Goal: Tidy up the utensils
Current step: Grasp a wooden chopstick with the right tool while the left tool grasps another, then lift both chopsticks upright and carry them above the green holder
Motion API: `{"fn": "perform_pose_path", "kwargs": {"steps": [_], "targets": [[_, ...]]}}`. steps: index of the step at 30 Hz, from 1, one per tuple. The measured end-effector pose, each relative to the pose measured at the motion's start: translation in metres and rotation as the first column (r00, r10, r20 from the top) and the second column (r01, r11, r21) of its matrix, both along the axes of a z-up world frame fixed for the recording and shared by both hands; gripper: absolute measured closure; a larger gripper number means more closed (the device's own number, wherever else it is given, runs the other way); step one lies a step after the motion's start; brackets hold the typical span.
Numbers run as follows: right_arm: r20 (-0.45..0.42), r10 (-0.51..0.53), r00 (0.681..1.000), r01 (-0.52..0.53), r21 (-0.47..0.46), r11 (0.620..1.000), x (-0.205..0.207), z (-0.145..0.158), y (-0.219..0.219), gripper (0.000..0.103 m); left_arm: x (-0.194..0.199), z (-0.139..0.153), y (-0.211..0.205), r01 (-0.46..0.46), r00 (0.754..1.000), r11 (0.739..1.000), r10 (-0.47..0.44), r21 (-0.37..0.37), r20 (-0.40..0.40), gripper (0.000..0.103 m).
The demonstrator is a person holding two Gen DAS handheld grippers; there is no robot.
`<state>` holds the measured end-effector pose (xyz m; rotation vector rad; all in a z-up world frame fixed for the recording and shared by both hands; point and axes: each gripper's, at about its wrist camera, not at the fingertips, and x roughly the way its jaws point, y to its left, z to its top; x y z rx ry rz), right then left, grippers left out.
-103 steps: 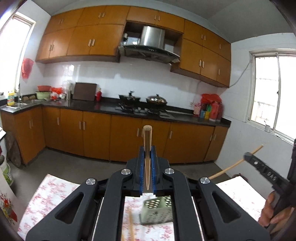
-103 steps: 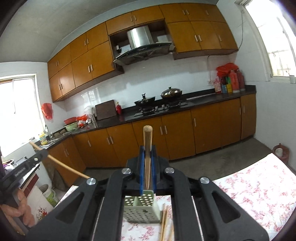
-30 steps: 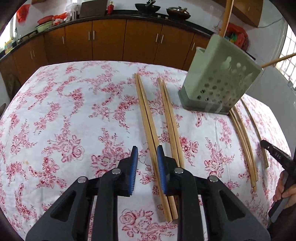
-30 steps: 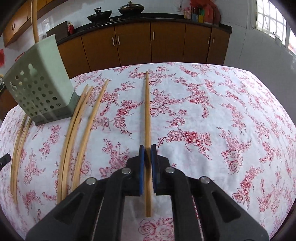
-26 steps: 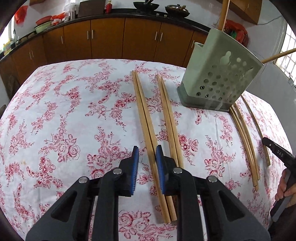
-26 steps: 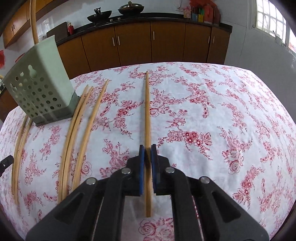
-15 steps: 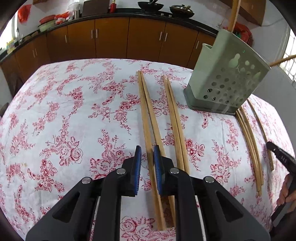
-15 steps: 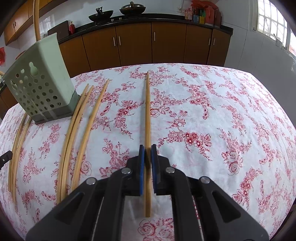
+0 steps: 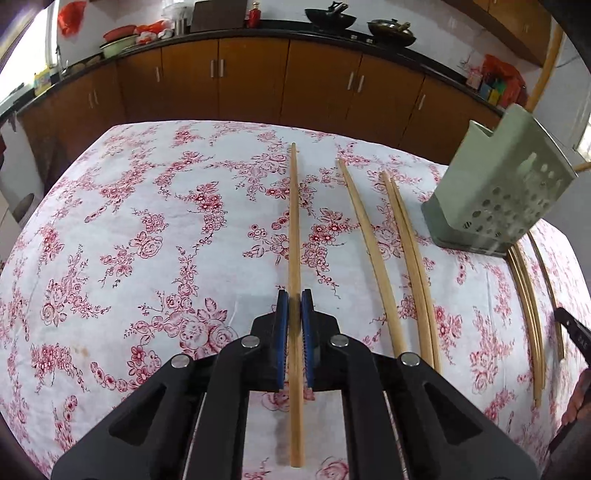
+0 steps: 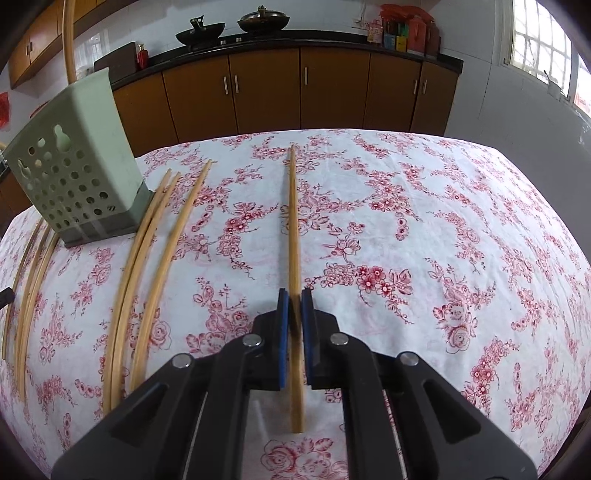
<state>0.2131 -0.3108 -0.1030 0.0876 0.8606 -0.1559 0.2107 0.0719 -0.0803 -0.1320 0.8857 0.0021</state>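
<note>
Floral tabletop (image 9: 147, 240): left fingers (image 9: 294, 295) and right fingers (image 10: 294, 293) each pinching a chopstick (image 9: 294, 221), long axis straight ahead; holder (image 9: 506, 184) front-right of left.

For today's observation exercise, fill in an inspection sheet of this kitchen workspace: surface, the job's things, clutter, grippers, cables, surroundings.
Surface: table under a floral tablecloth.
Job's things: green perforated utensil holder standing on the cloth, chopsticks already poking out; loose chopsticks lying beside it.
Clutter: nothing seen.
Grippers: left gripper has just closed on a chopstick; right gripper shut on another chopstick.
Cables: nothing seen.
Surroundings: brown cabinets, black counter with two woks, window at right.
</note>
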Motion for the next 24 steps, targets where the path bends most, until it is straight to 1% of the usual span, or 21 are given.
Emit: {"fn": "perform_pose_path", "kwargs": {"steps": [3,8,18,21,24], "targets": [[0.0,0.001,1.0,-0.001,0.003,1.0,0.0,-0.001,0.0,0.094,-0.005,-0.002,-0.003,0.02,1.0,0.999,-0.021,0.029,0.02,0.094],[0.001,0.001,1.0,-0.001,0.012,1.0,0.0,-0.001,0.001,0.094,-0.01,-0.001,0.0,0.02,1.0,1.0,-0.021,0.02,0.022,0.094],[0.002,0.001,1.0,-0.001,0.015,1.0,0.0,-0.002,0.0,0.094,-0.011,-0.001,-0.001,0.021,1.0,0.999,-0.022,0.039,0.019,0.094],[0.001,0.008,1.0,-0.008,0.012,1.0,-0.005,-0.002,0.002,0.094,-0.017,-0.001,-0.005,0.034,0.999,0.997,-0.035,0.071,0.015,0.094],[0.003,0.013,1.0,-0.014,0.024,1.0,-0.009,-0.003,0.001,0.094,-0.025,-0.001,-0.005,0.046,0.999,0.996,-0.047,0.081,0.013,0.094]]}}
